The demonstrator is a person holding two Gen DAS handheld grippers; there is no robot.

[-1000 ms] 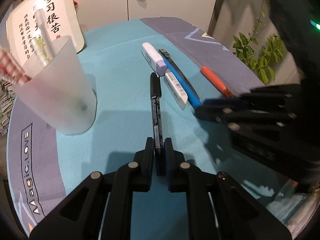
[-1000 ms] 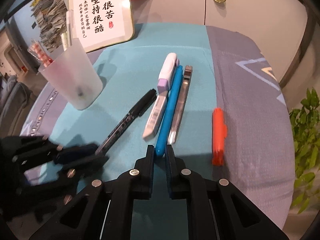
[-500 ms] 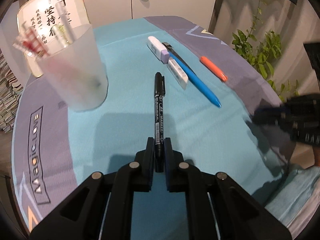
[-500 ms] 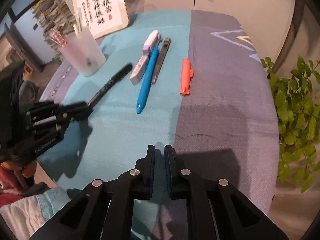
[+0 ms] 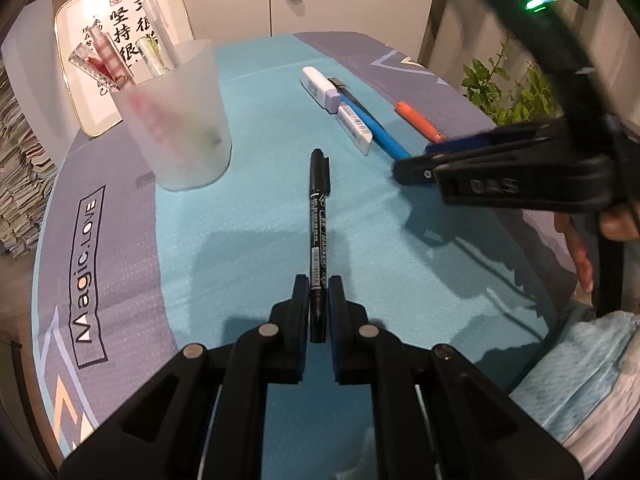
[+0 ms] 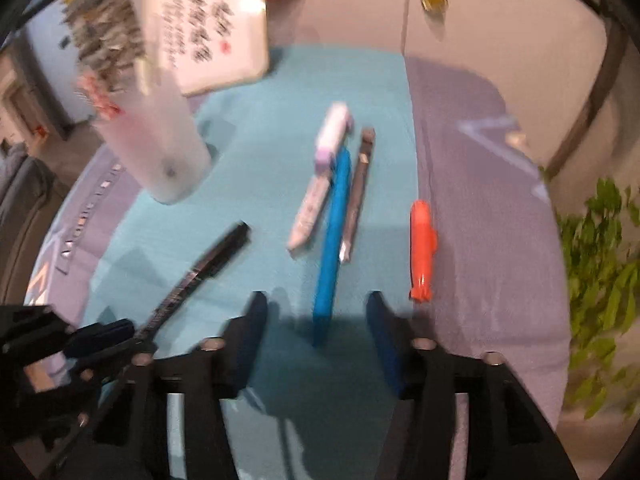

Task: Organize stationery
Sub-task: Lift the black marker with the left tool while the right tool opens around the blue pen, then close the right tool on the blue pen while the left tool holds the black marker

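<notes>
My left gripper (image 5: 319, 300) is shut on the rear end of a black marker (image 5: 319, 216), which points ahead over the teal cloth. To its left stands a frosted plastic cup (image 5: 176, 120) with several pens in it. My right gripper (image 6: 316, 312) is opening, its jaws apart on either side of the near tip of a blue pen (image 6: 334, 232) without pressing on it. Beside the blue pen lie a white and purple highlighter (image 6: 334, 136), a white eraser pen (image 6: 308, 216), a grey utility knife (image 6: 358, 196) and an orange pen (image 6: 422, 248).
The round table carries a teal and purple cloth (image 5: 96, 240). A framed calligraphy board (image 5: 124, 32) leans behind the cup. A green plant (image 6: 600, 260) stands off the table's right edge. A person's hand (image 5: 580, 240) holds the right gripper (image 5: 414, 160).
The right gripper pulled back from the blue pen's tip while shut, then returned over it with jaws apart. The left gripper kept hold of the black marker and shifted back with it.
</notes>
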